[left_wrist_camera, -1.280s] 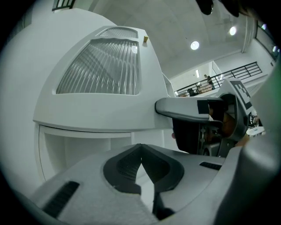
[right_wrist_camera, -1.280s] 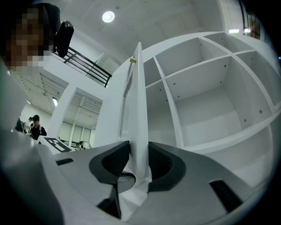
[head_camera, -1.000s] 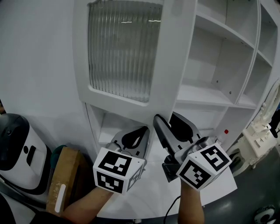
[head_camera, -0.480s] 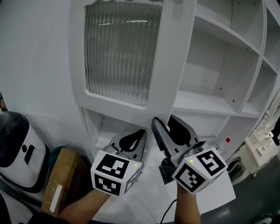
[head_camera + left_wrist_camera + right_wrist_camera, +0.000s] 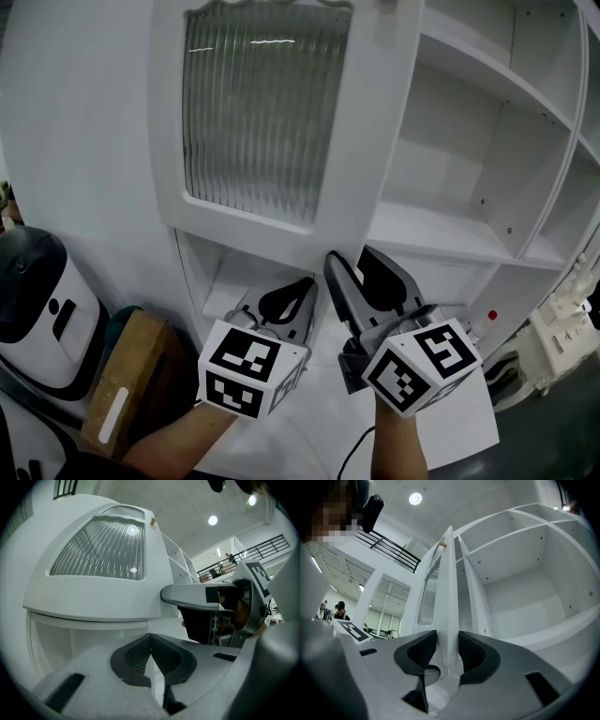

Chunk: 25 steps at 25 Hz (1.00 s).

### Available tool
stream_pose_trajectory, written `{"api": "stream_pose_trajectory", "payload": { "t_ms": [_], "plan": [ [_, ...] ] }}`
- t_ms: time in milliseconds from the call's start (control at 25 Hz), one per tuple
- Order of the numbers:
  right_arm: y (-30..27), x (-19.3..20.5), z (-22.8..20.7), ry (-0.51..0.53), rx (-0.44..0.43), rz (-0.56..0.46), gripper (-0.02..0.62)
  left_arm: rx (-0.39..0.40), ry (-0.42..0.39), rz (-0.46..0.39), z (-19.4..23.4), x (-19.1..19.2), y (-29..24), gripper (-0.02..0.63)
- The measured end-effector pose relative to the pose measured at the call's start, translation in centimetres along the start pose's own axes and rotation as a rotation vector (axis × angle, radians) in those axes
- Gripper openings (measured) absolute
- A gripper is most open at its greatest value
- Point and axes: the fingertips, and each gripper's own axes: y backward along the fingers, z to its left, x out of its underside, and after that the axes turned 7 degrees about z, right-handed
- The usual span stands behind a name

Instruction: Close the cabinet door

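Cabinet [image 5: 487, 216]: white and tall, with open shelves running from 12 to 3 o'clock in the head view.

Cabinet door [image 5: 366, 141]: white frame, swung open. It stands out from the cabinet face and fills 10 to 12 o'clock. Its free edge points down toward you, near centre.

Ribbed glass panel [image 5: 253, 112]: set in the door frame at 11 o'clock, with ceiling lights reflected in it.

White-and-black appliance [image 5: 37, 309]: on the floor at 8 o'clock, well apart from the door.

Cardboard box [image 5: 127, 375]: at 7 o'clock, just beside the appliance and leaning.

Your right gripper [image 5: 354, 261]: at 6 o'clock, tilted slightly upward. Its jaws straddle the door's free edge near the bottom corner. They have just been opening. The door edge stands between the pads with slim gaps on either side, so there is no squeeze on it.

Your left gripper [image 5: 300, 286]: just left of the right one, about level. Its jaws are closed tip to tip with nothing between them. It sits under the door's lower rail, and you cannot tell whether it touches.
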Motion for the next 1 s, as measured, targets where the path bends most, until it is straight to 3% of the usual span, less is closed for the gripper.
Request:
{"api": "stream_pose_trajectory", "payload": {
  "t_ms": [440,640,1000],
  "plan": [
    [-0.9,0.1,-1.6,0.025,0.009,0.007,0.152,-0.058,0.023,0.012,0.4,0.2,-1.1,0.012],
    [-1.5,0.1,-2.2,0.058,0.052,0.007,0.152,-0.099,0.029,0.007,1.2,0.7,-0.9,0.012],
    [-2.4,0.2,-3.3,0.076,0.075,0.005,0.158,-0.106,0.054,-0.002,1.2,0.8,-1.8,0.012]
  ]
}}
